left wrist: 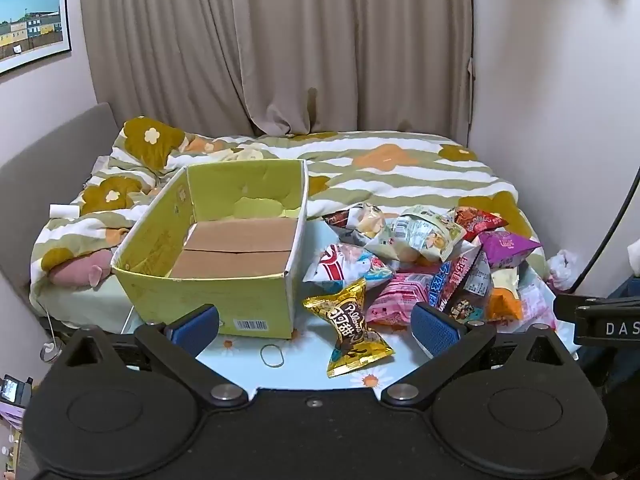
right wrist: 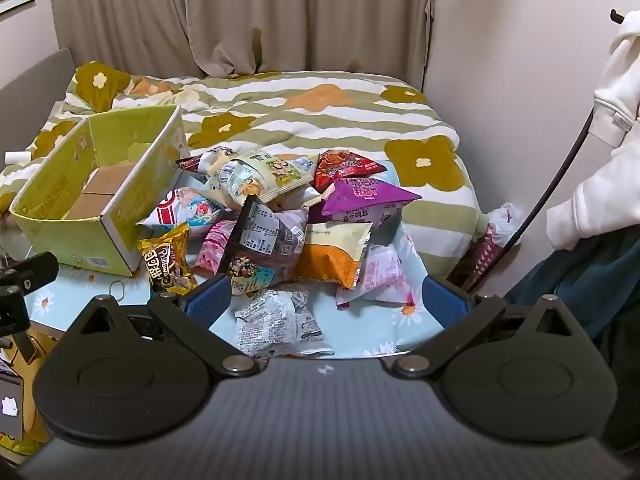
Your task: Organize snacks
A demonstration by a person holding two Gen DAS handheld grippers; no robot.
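Observation:
An empty yellow-green cardboard box (left wrist: 208, 292) stands on the light blue flowered table (left wrist: 248, 376); it also shows in the right wrist view (right wrist: 92, 240). A pile of snack packets (left wrist: 432, 256) lies right of the box, with a gold packet (left wrist: 352, 328) nearest. In the right wrist view the pile (right wrist: 288, 216) holds a purple packet (right wrist: 360, 196), an orange packet (right wrist: 332, 260) and a grey-white packet (right wrist: 280, 324). My left gripper (left wrist: 316, 328) is open and empty, in front of the box and the gold packet. My right gripper (right wrist: 328, 304) is open and empty, just before the pile.
A bed with a striped flower quilt (left wrist: 400, 172) lies behind the table. Curtains (left wrist: 280, 40) hang at the back. A rubber band (left wrist: 272, 355) lies on the table. A person in white sleeve (right wrist: 600, 160) stands at right. A dark cable (right wrist: 552, 192) runs by the wall.

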